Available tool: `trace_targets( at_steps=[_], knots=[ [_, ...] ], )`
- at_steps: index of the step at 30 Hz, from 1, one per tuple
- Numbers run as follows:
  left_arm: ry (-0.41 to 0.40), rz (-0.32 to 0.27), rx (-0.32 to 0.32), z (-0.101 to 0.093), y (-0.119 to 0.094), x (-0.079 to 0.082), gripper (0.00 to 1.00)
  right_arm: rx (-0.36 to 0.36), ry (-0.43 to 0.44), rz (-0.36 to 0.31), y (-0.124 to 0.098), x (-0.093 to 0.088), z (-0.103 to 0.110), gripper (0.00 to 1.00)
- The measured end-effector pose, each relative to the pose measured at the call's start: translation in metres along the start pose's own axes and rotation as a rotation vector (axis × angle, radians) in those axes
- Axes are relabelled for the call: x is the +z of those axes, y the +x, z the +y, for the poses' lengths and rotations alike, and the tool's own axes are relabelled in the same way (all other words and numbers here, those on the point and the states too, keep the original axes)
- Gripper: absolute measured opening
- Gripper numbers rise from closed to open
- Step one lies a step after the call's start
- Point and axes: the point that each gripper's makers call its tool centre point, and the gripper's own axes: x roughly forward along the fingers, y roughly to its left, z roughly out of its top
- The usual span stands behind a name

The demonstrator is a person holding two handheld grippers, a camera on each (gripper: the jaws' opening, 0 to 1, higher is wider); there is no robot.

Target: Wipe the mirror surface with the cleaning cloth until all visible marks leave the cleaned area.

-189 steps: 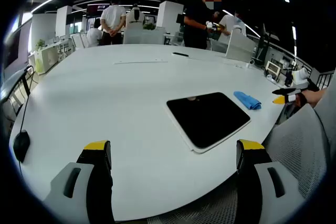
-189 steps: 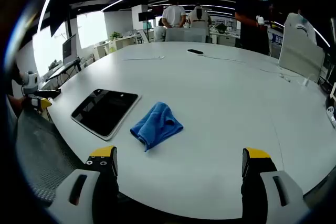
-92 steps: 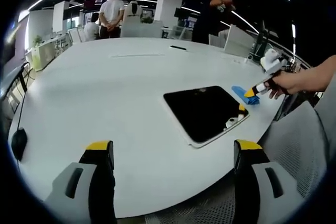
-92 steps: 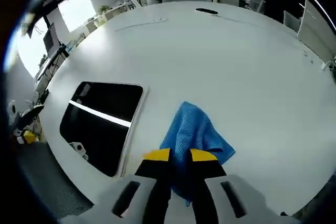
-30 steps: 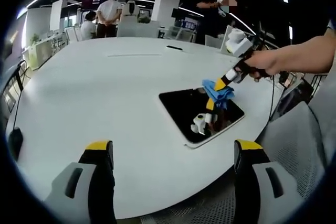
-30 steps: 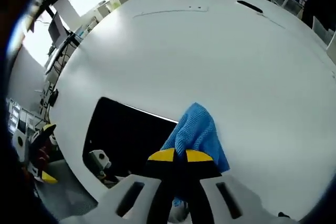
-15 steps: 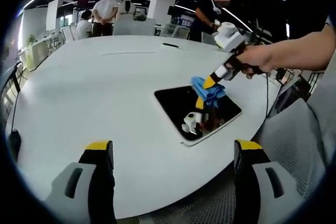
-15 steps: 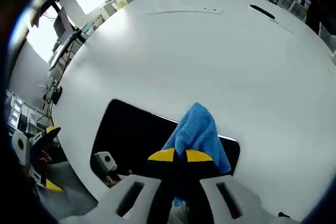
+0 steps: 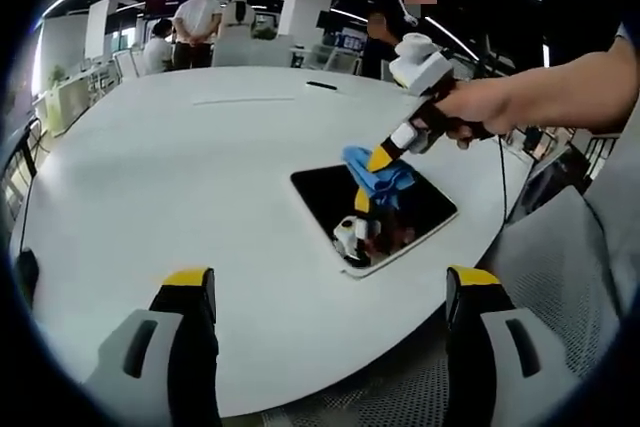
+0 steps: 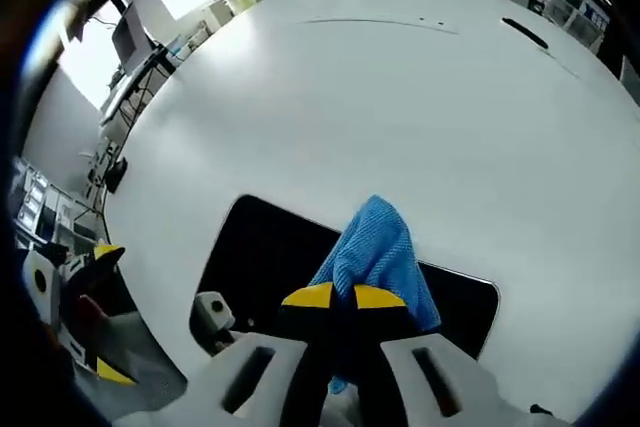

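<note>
Two grippers, right gripper point(image 10: 334, 297) jaws clamping blue cloth point(image 10: 375, 247) over mirror point(image 10: 265, 262), left gripper point(image 9: 330, 292) jaws apart

White table point(image 9: 150, 177) lies bare around mirror point(image 9: 420, 209) — open passage.

Right tongs point(image 10: 335, 296): jaws pressed together, gripping the blue cloth point(image 10: 375, 247).
Right hand point(image 9: 478, 112): wrapped around the handle, forearm stretched out.
Left tongs point(image 9: 330, 297): jaws spread wide, apparently holding nothing.
</note>
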Motion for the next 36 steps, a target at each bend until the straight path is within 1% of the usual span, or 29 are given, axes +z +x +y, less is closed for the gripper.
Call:
trace_targets(
  at_steps=[4, 7, 10, 17, 20, 23, 29, 36],
  knots=[
    [-0.002, 0.004, 0.0, 0.0, 0.0, -0.001, 0.95, 0.035, 0.021, 0.003, 0.005, 0.004, 0.015, 0.0],
    [-0.002, 0.008, 0.006, 0.001, 0.0, -0.002, 0.94, 0.043, -0.018, 0.009, 0.01, 0.009, 0.029, 0.0],
    [-0.003, 0.008, 0.005, 0.001, 0.0, -0.002, 0.94, 0.049, -0.029, 0.007, 0.014, 0.014, 0.036, 0.0],
    [0.002, 0.009, -0.004, -0.002, 0.0, -0.001, 0.94, 0.054, -0.05, 0.008, 0.017, 0.017, 0.042, 0.0],
    [0.009, -0.022, 0.003, -0.001, -0.001, 0.004, 0.95, 0.057, -0.059, 0.014, 0.018, 0.019, 0.046, 0.0],
    [0.001, -0.011, 0.005, -0.001, -0.001, 0.002, 0.95, 0.062, -0.076, 0.02, 0.022, 0.022, 0.051, 0.0],
    [-0.005, -0.012, -0.003, -0.003, -0.002, 0.004, 0.95, 0.074, -0.08, 0.017, 0.031, 0.031, 0.064, 0.0],
    [-0.004, -0.007, -0.009, -0.005, -0.002, 0.003, 0.95, 0.09, -0.075, 0.024, 0.036, 0.035, 0.07, 0.0]
  ],
)
